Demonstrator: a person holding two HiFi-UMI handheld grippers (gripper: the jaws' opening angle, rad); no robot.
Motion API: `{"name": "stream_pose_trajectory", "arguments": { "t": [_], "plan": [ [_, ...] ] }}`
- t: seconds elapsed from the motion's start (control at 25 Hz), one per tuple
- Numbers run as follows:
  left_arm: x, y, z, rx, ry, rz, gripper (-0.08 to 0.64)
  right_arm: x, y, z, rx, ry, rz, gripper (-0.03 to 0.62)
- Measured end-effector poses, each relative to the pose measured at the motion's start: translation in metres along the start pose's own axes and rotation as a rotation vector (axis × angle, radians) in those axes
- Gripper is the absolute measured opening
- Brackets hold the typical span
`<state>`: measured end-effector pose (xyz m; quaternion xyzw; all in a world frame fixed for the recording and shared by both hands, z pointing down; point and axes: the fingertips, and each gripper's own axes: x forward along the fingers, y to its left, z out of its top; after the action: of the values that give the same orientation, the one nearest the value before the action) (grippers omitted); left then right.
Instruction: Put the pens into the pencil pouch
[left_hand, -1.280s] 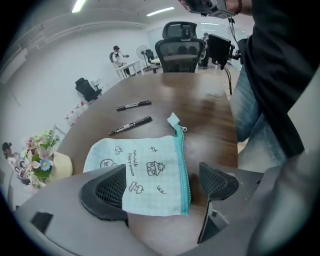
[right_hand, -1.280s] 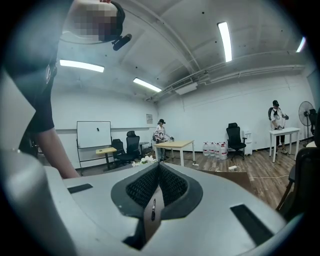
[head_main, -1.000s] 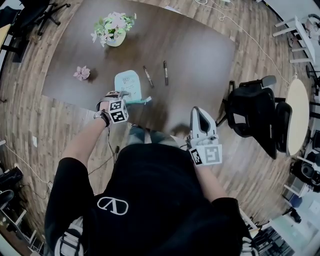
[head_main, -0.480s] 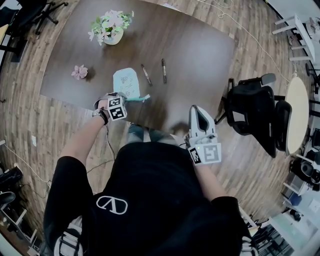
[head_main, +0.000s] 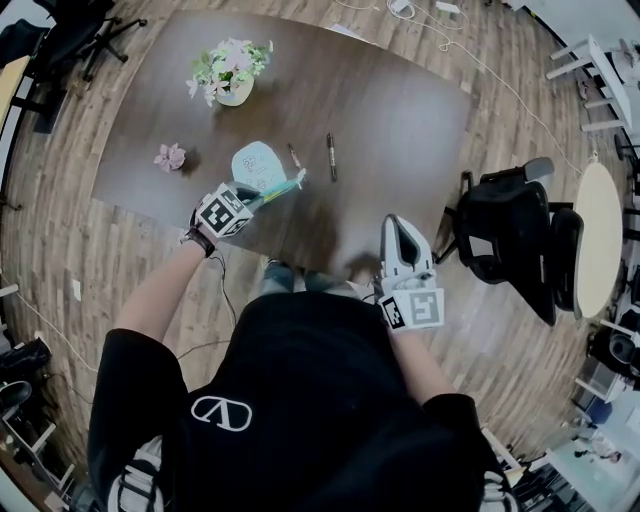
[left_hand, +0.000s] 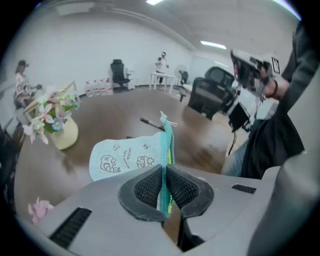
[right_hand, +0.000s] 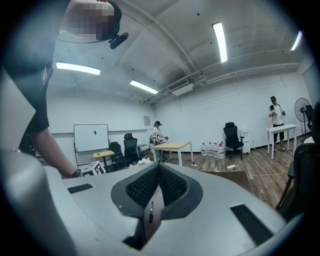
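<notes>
Nearest the body, the right gripper (right_hand: 158, 170) has its jaws pressed together on nothing and points out level into the room, not at the table (head_main: 400, 110). Ahead on the left, the left gripper (left_hand: 164, 175) is clamped on the teal zipper edge of the pencil pouch (left_hand: 122, 157), which stands out past the jaws above the near part of the table. Just beyond the pouch lie one pen (head_main: 296, 157) and a second pen (head_main: 331, 157), both loose on the wood. Farther off are a small pink flower (head_main: 170, 156) and a flower pot (head_main: 230, 75). The step in hand looks like securing the pouch. No pen is in it yet, so next the right gripper would have to open and come down on the nearer pen while the left one holds the pouch steady. Whether the zipper is open I cannot tell. Only the left gripper view shows the pads biting the zipper. Only the head view shows both pens plainly, and the right gripper view shows neither pouch nor pens.
</notes>
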<state>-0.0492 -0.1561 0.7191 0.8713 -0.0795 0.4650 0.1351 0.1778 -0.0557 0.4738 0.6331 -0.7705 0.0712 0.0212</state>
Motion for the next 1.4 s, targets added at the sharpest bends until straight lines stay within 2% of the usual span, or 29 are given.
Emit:
{"name": "stream_pose_trajectory", "arguments": {
  "t": [0.12, 0.36, 0.56, 0.84, 1.0, 1.24, 1.28, 1.32, 1.36, 1.4],
  "plan": [
    [-0.035, 0.003, 0.033, -0.176, -0.154, -0.008, 0.025, 0.002, -0.002, 0.003, 0.004, -0.015, 0.000, -0.002],
    [-0.102, -0.015, 0.089, -0.464, -0.474, -0.042, 0.023, 0.008, -0.006, 0.012, 0.015, -0.045, 0.012, -0.002],
    [-0.139, -0.036, 0.109, -0.626, -0.664, -0.026, 0.023, 0.014, -0.003, 0.014, 0.024, -0.055, 0.029, -0.002],
    [-0.159, -0.051, 0.117, -0.754, -0.811, -0.003, 0.023, 0.019, -0.001, 0.015, 0.024, -0.060, 0.053, -0.002],
    [-0.170, -0.056, 0.120, -0.767, -0.862, -0.001, 0.023, 0.024, 0.004, 0.017, 0.017, -0.069, 0.071, -0.002],
    [-0.175, -0.066, 0.120, -0.777, -0.873, -0.004, 0.023, 0.039, 0.011, 0.027, -0.019, -0.064, 0.107, 0.000],
    [-0.175, -0.067, 0.119, -0.780, -0.875, -0.007, 0.023, 0.043, 0.011, 0.032, -0.026, -0.079, 0.105, 0.090],
    [-0.175, -0.068, 0.119, -0.783, -0.877, -0.008, 0.023, 0.047, 0.011, 0.038, -0.034, -0.099, 0.098, 0.329],
    [-0.175, -0.069, 0.118, -0.785, -0.879, -0.007, 0.023, 0.051, 0.011, 0.045, -0.045, -0.116, 0.092, 0.414],
    [-0.175, -0.070, 0.118, -0.787, -0.880, -0.006, 0.023, 0.054, 0.011, 0.049, -0.058, -0.124, 0.090, 0.414]
  ]
}}
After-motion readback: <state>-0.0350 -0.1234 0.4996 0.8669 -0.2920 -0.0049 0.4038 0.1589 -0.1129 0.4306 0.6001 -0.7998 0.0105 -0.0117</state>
